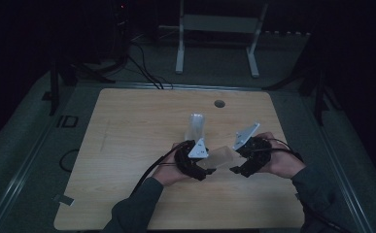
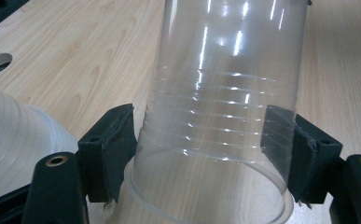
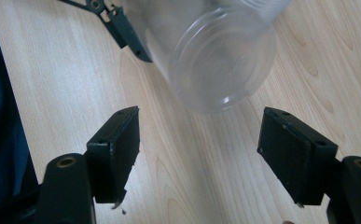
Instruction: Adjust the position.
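Note:
A clear plastic cup (image 1: 220, 157) lies on its side just above the wooden table (image 1: 127, 145), between the two hands. My left gripper (image 1: 209, 168) is shut on it. In the left gripper view its pads (image 2: 117, 144) press on the cup (image 2: 225, 93) near the rim, one on each side. My right gripper (image 1: 237, 168) faces the cup's closed bottom. In the right gripper view that gripper (image 3: 199, 144) stands open, and the cup's bottom (image 3: 220, 60) hangs a little beyond its fingertips, untouched.
An upright stack of clear cups (image 1: 196, 127) stands just behind the left hand and sits close on the left in the left gripper view (image 2: 10, 140). A round cable hole (image 1: 219, 103) is near the table's far edge. Stands and cables lie on the floor beyond.

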Action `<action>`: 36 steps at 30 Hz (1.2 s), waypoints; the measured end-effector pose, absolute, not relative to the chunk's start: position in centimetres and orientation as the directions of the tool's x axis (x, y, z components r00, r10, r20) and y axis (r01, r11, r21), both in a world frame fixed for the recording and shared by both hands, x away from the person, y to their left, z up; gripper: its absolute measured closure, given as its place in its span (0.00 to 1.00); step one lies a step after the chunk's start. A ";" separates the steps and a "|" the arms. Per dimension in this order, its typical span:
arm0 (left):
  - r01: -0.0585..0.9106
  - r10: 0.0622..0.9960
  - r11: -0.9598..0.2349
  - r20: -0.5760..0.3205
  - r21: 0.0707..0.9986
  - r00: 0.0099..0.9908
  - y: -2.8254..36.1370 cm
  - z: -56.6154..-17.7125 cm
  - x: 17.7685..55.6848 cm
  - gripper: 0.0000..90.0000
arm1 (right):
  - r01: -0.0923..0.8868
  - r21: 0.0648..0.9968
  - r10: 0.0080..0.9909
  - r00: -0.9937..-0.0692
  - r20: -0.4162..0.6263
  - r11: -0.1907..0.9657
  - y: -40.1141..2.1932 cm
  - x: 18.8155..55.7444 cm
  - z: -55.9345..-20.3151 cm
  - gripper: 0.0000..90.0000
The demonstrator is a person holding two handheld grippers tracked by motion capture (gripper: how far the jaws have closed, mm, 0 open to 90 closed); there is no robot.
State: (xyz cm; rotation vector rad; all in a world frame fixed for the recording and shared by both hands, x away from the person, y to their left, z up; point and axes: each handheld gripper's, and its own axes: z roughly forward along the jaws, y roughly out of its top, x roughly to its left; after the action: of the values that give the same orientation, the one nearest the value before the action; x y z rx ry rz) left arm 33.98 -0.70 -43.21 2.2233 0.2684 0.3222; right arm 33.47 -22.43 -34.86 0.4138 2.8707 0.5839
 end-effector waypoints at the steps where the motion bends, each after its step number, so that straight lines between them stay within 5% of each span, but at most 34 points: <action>1: 0.077 0.295 -0.619 0.140 0.781 0.945 -0.8 -43.2 33.9 0.30 | 0.233 0.405 0.305 -0.944 -0.122 0.884 -22.4 33.5 -34.9 0.32; 36: 0.011 0.226 -0.655 0.183 0.755 0.957 -2.0 -43.1 32.9 0.29 | 0.196 0.377 0.242 -0.967 -0.079 0.905 -21.1 33.8 -35.8 0.38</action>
State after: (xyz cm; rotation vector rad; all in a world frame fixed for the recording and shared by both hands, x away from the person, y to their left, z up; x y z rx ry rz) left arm 32.90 -1.97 -43.15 2.2671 0.1653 0.3306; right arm 33.78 -21.15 -35.77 0.3394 2.9447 0.5631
